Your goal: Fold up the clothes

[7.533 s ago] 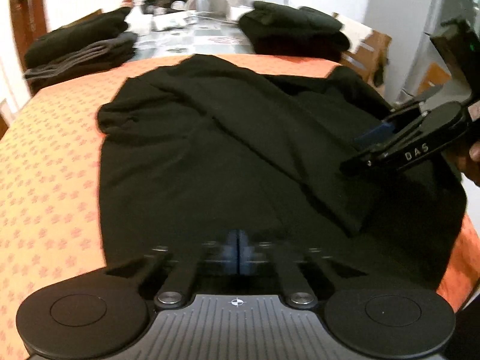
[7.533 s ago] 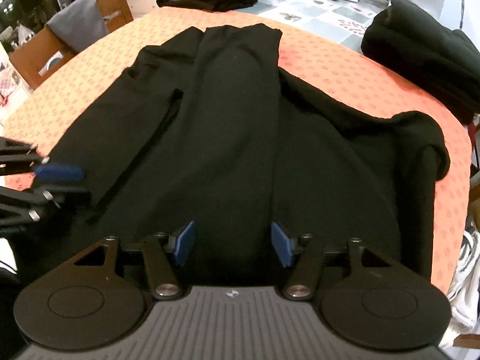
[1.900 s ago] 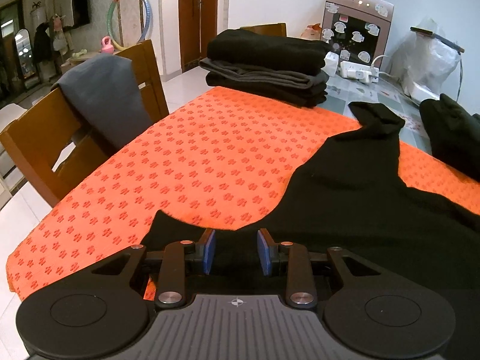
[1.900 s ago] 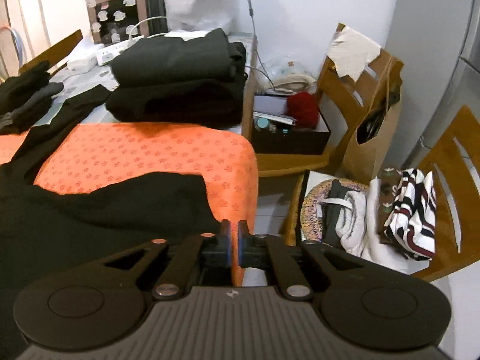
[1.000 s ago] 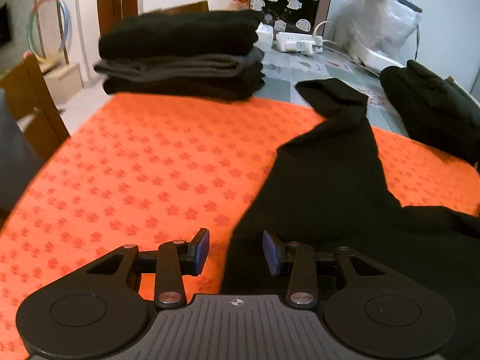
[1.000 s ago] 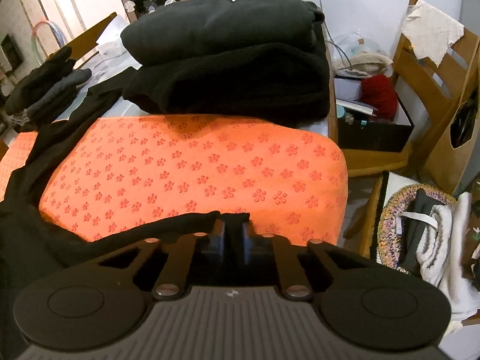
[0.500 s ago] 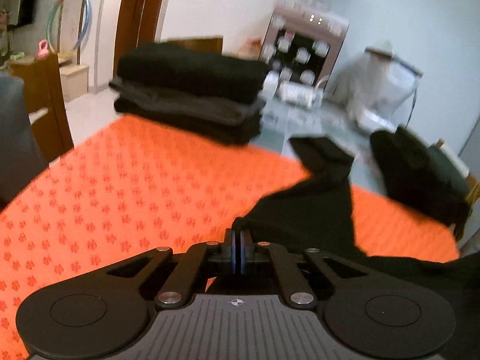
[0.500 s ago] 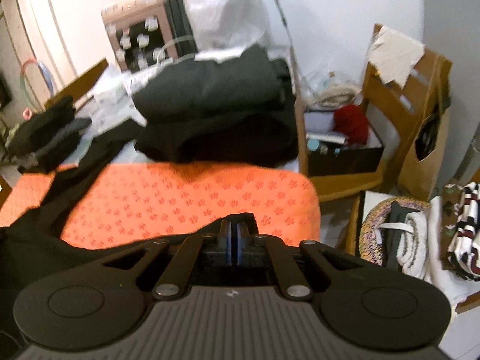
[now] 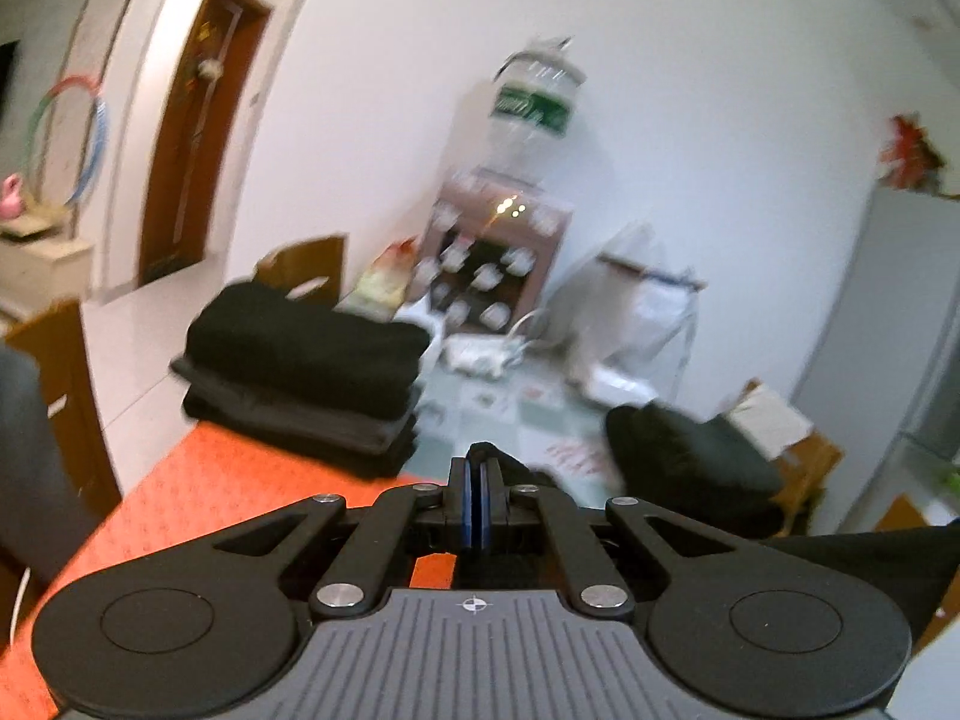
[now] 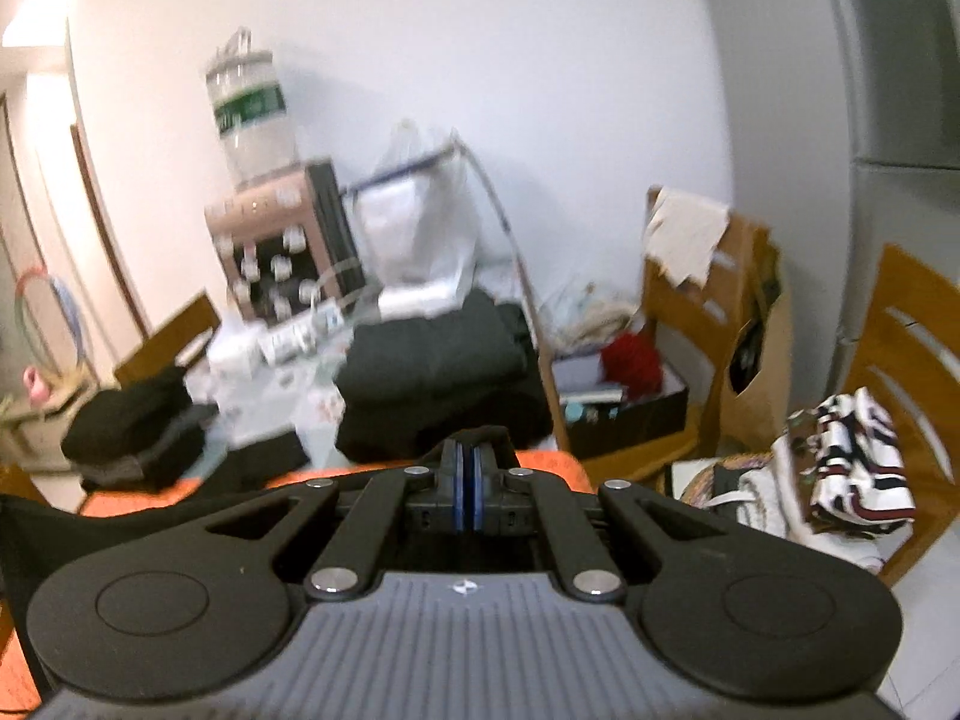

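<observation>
Left gripper (image 9: 478,501): jaws clamped narrow on a fold of the black garment (image 9: 864,558), blue pads nearly meeting, a nub of fabric poking out past the tips at 12 o'clock. The garment trails off to 3 o'clock in the left wrist view, lifted clear of the orange cloth (image 9: 198,498).

Right gripper (image 10: 465,489): jaws also pinched tight on the same garment (image 10: 42,522), cloth bunched over the tips at 12 o'clock, the rest stretching away to 9 o'clock.

Both views are motion-blurred.

Folded stack (image 9: 300,372) sits at 10 o'clock from the left gripper, on the far end of the table. Dark pile (image 9: 684,450) lies at 2 o'clock. From the right gripper that pile (image 10: 438,372) is at 12 o'clock, just beyond the tips.
</observation>
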`<state>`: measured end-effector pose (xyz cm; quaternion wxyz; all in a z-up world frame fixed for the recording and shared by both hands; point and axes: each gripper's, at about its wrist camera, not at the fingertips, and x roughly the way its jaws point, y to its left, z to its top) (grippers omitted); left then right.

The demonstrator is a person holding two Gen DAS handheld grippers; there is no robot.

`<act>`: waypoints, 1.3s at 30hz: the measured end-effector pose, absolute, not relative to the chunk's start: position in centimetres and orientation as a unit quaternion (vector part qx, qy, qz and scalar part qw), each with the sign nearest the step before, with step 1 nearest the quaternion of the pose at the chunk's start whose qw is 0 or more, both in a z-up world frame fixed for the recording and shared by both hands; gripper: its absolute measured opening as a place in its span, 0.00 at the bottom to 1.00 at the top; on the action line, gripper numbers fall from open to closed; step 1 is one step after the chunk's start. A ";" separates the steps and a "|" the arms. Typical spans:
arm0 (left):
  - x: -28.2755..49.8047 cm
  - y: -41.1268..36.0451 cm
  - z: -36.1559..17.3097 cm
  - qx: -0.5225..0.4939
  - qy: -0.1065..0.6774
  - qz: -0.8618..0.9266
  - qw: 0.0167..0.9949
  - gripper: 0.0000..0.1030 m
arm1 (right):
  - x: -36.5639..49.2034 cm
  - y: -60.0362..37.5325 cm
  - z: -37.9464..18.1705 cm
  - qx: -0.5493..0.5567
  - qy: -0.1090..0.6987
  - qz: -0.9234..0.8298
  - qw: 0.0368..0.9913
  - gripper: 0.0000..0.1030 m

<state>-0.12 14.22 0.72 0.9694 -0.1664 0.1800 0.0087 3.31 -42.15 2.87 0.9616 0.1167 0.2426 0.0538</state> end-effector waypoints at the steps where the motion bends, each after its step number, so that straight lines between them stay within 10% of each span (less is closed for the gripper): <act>1: -0.8 14.6 1.5 -0.166 0.173 -0.002 0.971 0.05 | 1.9 -41.8 3.6 0.119 0.233 0.046 0.964 0.04; 22: -13.3 23.0 17.0 -0.134 0.049 -0.162 0.976 0.05 | -26.9 -33.9 15.9 0.170 0.096 -0.070 0.978 0.04; 30: -7.9 22.6 15.7 -0.084 0.073 -0.135 0.985 0.05 | -19.3 -33.6 15.6 0.144 0.136 -0.046 0.979 0.04; 39: 4.6 21.4 2.1 -0.052 0.221 -0.022 0.974 0.05 | -0.2 -34.2 0.9 0.129 0.285 -0.007 0.950 0.04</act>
